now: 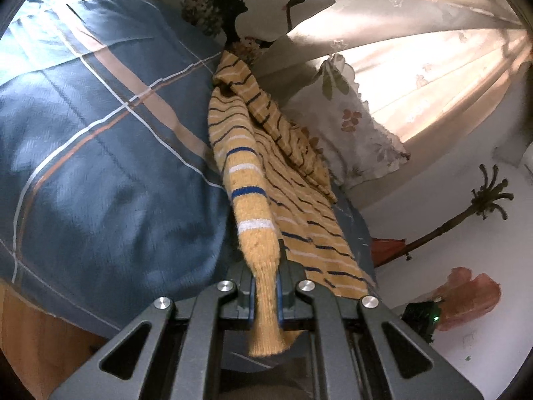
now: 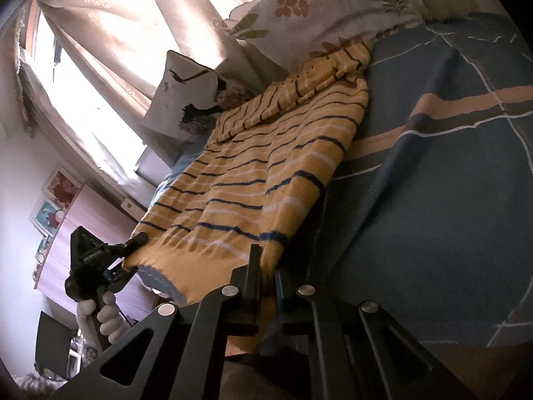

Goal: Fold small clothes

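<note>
Gripping the near hem of a yellow striped sweater (image 1: 266, 180), the left tool (image 1: 265, 295) was clenched on a bunched fold of knit that ran up from between its jaws, as the left wrist view showed. The rest of the garment lay stretched away from the tool across the blue plaid bedcover (image 1: 100, 153), its far end rumpled against a printed cushion (image 1: 253, 6) and a floral pillow (image 1: 353, 126) below the curtain (image 1: 416, 66). Which part of the sweater sat at the pinch could not be read, since the fold hid the edge. In the right wrist view, the right tool (image 2: 266, 286) was likewise clenched on the hem at the other near corner, and the sweater (image 2: 266, 166) lay flat along the bedcover (image 2: 433, 200) toward the floral pillow (image 2: 316, 16). The left tool (image 2: 131, 255) appeared there at the opposite corner, held by a gloved hand (image 2: 106, 320), with the hem lifted slightly between the two tools. The step in hand was judged to be the grasp for a lengthwise fold. The next move would call for raising both corners evenly and carrying them toward the collar end. Sleeves and neckline were bunched at the far end and could not be told apart.
</note>
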